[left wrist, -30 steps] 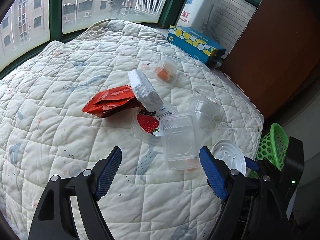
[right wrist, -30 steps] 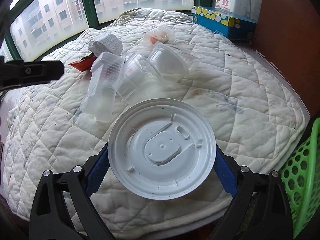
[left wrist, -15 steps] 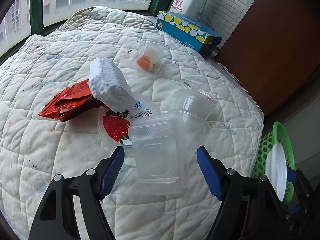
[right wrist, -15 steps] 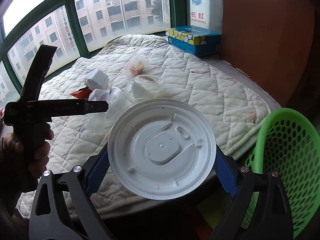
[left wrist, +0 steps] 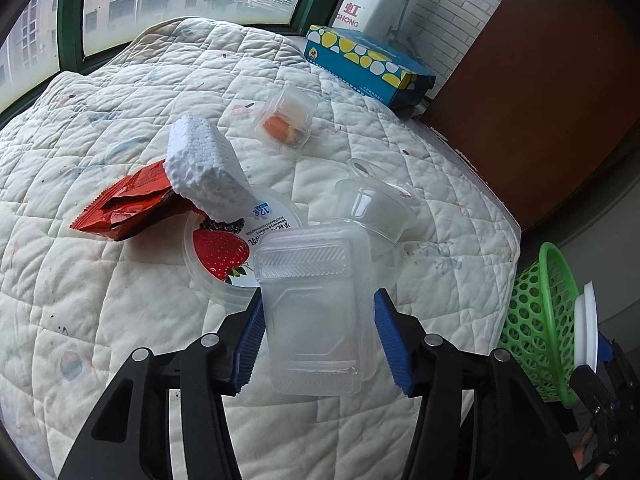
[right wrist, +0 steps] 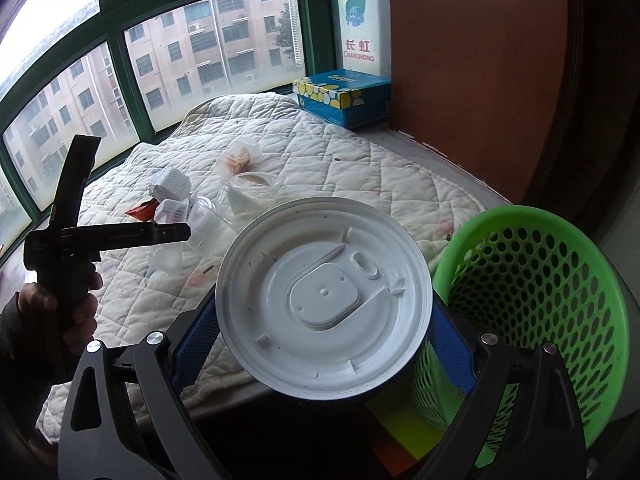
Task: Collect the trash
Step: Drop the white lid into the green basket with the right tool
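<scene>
My left gripper [left wrist: 320,340] is shut on a clear plastic clamshell box [left wrist: 316,308], its blue pads against both sides, on the quilt. Behind it lie a strawberry yogurt lid [left wrist: 228,252], a white foam block [left wrist: 204,172], a red wrapper [left wrist: 128,204], a clear cup [left wrist: 376,208] and a small clear box with food scraps [left wrist: 286,122]. My right gripper [right wrist: 324,344] is shut on a white round plastic lid [right wrist: 324,300], held beyond the bed's edge beside the green basket [right wrist: 532,300]. The basket also shows in the left wrist view [left wrist: 536,312].
A blue tissue box [left wrist: 368,64] stands at the far corner by the window. A brown wooden panel [right wrist: 480,80] rises at the right. The white quilt [left wrist: 100,300] covers the bed, whose near edge drops off toward the basket.
My left gripper moved forward and closed on the clear clamshell box. My right gripper carried the white lid off the bed toward the green basket.
</scene>
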The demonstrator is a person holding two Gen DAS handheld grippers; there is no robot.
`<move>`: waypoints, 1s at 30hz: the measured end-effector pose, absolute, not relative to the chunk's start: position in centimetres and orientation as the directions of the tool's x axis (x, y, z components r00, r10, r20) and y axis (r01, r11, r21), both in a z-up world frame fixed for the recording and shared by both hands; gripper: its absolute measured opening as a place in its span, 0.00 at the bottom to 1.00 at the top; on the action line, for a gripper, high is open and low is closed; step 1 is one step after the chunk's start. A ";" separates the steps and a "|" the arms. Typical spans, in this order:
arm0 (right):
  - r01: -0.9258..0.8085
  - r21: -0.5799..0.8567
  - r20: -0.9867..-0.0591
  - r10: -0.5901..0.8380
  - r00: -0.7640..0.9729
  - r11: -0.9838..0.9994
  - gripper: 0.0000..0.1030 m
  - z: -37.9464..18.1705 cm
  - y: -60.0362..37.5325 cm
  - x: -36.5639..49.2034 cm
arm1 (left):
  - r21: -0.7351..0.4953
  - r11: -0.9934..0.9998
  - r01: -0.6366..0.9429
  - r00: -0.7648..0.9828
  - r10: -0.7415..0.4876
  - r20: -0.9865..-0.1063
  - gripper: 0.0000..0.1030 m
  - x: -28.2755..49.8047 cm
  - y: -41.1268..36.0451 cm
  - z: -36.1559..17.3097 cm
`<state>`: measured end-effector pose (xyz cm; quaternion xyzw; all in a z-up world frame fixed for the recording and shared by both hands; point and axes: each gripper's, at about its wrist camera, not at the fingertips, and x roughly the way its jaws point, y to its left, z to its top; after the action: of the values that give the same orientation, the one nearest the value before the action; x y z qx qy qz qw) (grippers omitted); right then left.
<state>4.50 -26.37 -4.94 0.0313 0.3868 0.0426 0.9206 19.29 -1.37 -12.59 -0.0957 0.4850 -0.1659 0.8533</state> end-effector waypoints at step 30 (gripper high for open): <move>0.300 0.106 -0.721 -0.134 0.680 0.948 0.90 -6.2 -39.8 0.1 | -0.272 0.814 0.513 0.516 -0.545 -0.661 0.50 14.1 -15.2 -0.7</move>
<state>0.08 -39.76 -6.18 0.1084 0.3816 -0.1193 0.9102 14.07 -15.24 -0.75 -0.0211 0.3870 -0.3040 0.8703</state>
